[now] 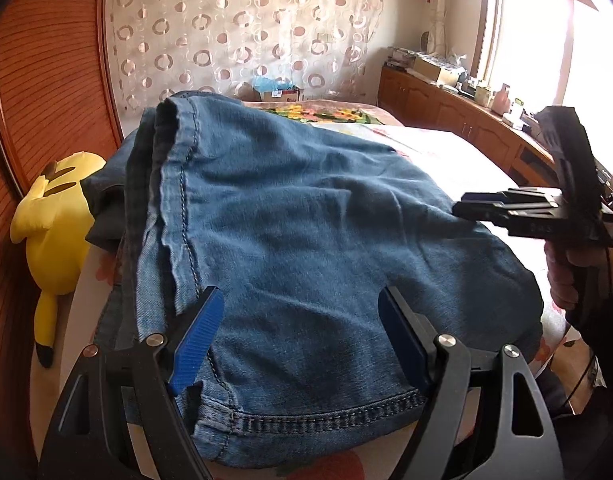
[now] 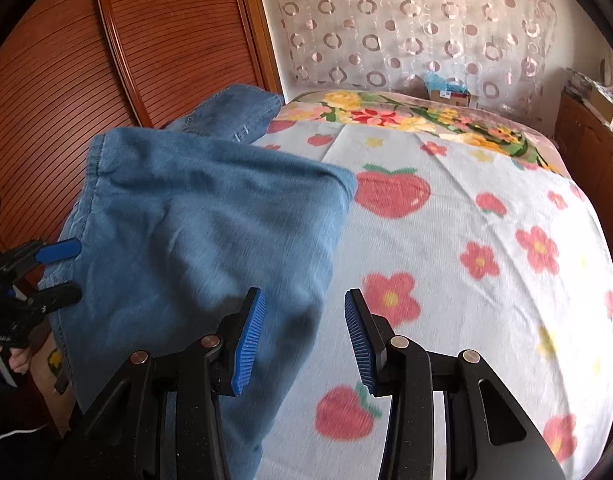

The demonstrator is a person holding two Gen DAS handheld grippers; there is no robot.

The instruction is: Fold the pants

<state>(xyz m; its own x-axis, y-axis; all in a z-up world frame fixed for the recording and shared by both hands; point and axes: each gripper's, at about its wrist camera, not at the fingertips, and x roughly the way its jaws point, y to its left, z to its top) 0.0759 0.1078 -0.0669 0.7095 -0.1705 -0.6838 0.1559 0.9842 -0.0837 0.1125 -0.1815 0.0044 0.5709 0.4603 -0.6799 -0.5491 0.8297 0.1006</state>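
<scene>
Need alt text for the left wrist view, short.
Folded blue jeans lie on a flowered bedspread, seen between the open left gripper. The right gripper hovers at the right; a yellow plush toy lies at the left.

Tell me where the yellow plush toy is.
The yellow plush toy shows only in the left wrist view, at far left, lying between the wooden wardrobe and the folded jeans.

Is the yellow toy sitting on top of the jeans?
No, the yellow toy lies beside the jeans, against the wooden headboard.
</scene>
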